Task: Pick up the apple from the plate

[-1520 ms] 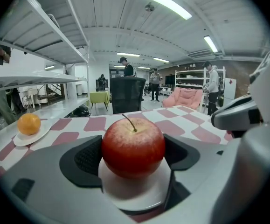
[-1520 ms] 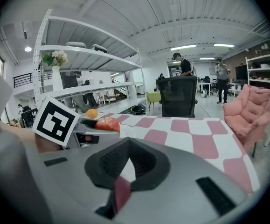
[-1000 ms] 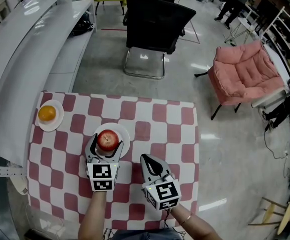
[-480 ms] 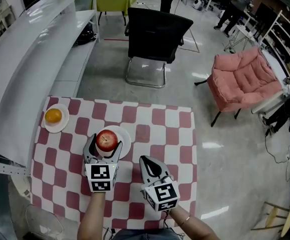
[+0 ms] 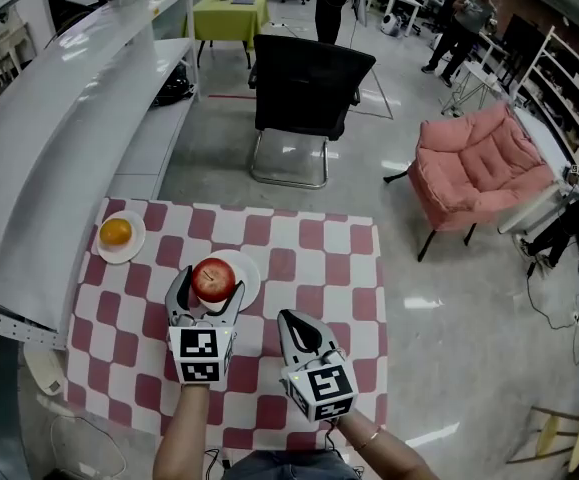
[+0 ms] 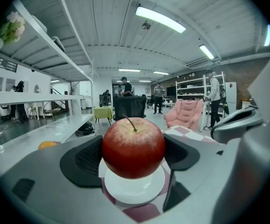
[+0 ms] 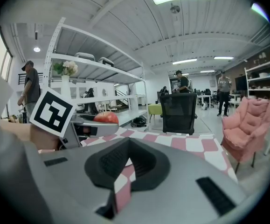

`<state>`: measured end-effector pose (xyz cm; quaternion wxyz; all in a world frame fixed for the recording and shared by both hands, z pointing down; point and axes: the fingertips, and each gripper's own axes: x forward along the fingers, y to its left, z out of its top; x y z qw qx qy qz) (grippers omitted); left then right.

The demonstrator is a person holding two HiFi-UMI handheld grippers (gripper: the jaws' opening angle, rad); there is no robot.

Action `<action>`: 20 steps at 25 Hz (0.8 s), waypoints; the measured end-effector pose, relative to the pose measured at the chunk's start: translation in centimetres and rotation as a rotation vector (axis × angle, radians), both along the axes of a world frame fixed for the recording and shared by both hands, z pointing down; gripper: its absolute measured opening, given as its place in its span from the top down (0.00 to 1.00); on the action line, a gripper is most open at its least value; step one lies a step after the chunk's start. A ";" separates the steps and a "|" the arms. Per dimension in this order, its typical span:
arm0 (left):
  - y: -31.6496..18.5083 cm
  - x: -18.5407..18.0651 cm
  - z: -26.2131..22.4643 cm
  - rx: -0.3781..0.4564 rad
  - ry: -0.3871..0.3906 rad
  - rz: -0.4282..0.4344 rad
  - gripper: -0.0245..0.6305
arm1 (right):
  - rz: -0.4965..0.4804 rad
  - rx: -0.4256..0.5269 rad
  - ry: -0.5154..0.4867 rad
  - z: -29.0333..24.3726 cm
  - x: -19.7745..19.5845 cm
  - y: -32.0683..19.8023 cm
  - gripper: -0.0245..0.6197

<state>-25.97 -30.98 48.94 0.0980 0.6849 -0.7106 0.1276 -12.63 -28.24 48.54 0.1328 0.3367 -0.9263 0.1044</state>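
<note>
The left hand-held gripper [image 5: 209, 290] has its jaws closed against both sides of the apple [image 6: 133, 147], which sits between them right over the white plate [image 6: 135, 191] on the checked bench [image 5: 319, 258]. From here I'd say the lift wants to go straight up and slowly, with an even squeeze, because a round, smooth apple could roll out under a sideways pull. The right hand-held gripper [image 5: 297, 323] is just beside it, jaws drawn nearly together on nothing. I can't tell whether the apple's underside is clear of the plate. Its bulge hides that, and also hides where the pads actually bite.
</note>
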 end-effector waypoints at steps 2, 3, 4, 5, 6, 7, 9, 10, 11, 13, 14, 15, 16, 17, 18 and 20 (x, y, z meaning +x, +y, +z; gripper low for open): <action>0.7 0.2 -0.6 0.004 -0.003 -0.001 0.37 | 0.001 0.011 -0.004 -0.5 0.2 0.5 0.95; 1.1 0.3 -0.8 0.007 -0.004 -0.001 0.37 | 0.001 0.017 -0.006 -0.7 0.3 0.8 0.95; 1.4 0.3 -1.0 0.011 -0.006 -0.001 0.37 | 0.001 0.022 -0.008 -0.9 0.4 1.1 0.95; 1.8 0.4 -1.2 0.017 -0.007 0.000 0.37 | 0.002 0.027 -0.010 -1.1 0.4 1.3 0.95; 2.1 0.5 -1.4 0.023 -0.007 0.001 0.37 | 0.002 0.032 -0.011 -1.2 0.5 1.6 0.95; 2.5 0.6 -1.6 0.030 -0.007 0.001 0.37 | 0.001 0.037 -0.014 -1.4 0.6 1.8 0.95; 3.2 0.8 -1.9 0.040 -0.008 0.001 0.37 | 0.000 0.045 -0.019 -1.7 0.7 2.4 0.95; 3.7 0.9 -2.1 0.042 -0.009 0.000 0.37 | -0.001 0.049 -0.020 -1.9 0.8 2.8 0.95; 4.2 1.0 -2.3 0.043 -0.011 -0.001 0.37 | -0.001 0.054 -0.021 -2.1 0.9 3.1 0.95; 5.1 1.2 -2.7 0.045 -0.011 -0.003 0.37 | -0.002 0.063 -0.024 -2.6 1.2 3.8 0.95; 5.5 1.3 -2.8 0.045 -0.011 -0.004 0.37 | -0.001 0.067 -0.026 -2.8 1.3 4.1 0.95; 5.9 1.4 -3.0 0.046 -0.012 -0.005 0.37 | -0.001 0.070 -0.027 -2.9 1.4 4.4 0.95; 6.3 1.5 -3.1 0.048 -0.014 -0.006 0.37 | -0.001 0.072 -0.029 -3.1 1.5 4.7 0.95; 6.7 1.5 -3.3 0.050 -0.016 -0.006 0.37 | 0.000 0.075 -0.032 -3.2 1.6 5.0 0.95; 7.1 1.6 -3.4 0.052 -0.017 -0.007 0.37 | 0.000 0.078 -0.034 -3.3 1.7 5.3 0.95; 7.8 1.8 -3.7 0.056 -0.021 -0.007 0.37 | -0.001 0.084 -0.039 -3.5 1.9 5.9 0.95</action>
